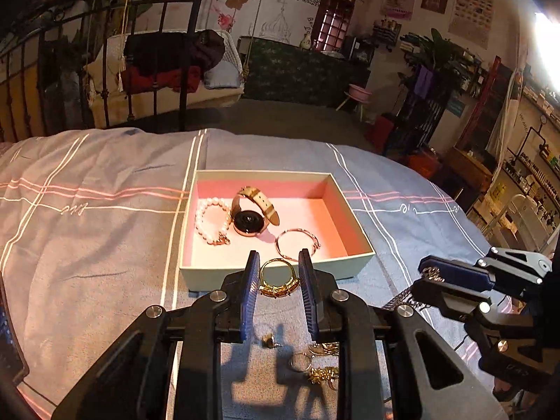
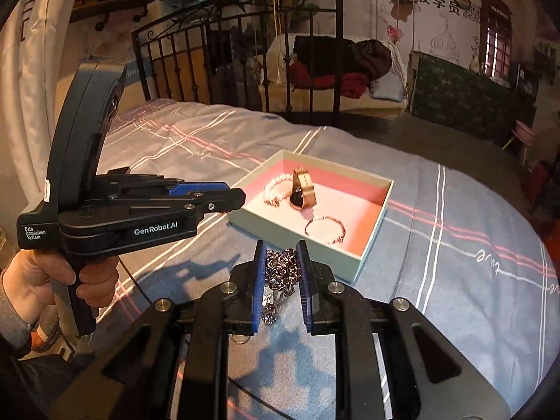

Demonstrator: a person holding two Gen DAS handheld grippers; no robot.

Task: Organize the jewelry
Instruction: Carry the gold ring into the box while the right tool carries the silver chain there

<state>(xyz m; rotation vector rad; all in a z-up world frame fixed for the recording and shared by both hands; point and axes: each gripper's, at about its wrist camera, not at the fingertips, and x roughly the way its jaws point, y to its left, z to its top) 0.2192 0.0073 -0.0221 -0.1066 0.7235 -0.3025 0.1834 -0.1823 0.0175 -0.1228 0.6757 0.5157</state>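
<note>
Pads of your left gripper [image 1: 279, 273] pinch the gold ring [image 1: 278, 277] at frame centre, just short of the box [image 1: 280, 273] rim, ready to drop in w/ the watch [image 1: 252, 213]. Right gripper [image 2: 280, 266] clamps the silver chain [image 2: 279, 269], lower centre, waiting its turn.

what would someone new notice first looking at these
The open pink-lined box on the bed, holding a watch, a pearl bracelet and a thin bangle. Just before it, the left gripper pinches a gold ring, while the right gripper grips a silver chain.
</note>
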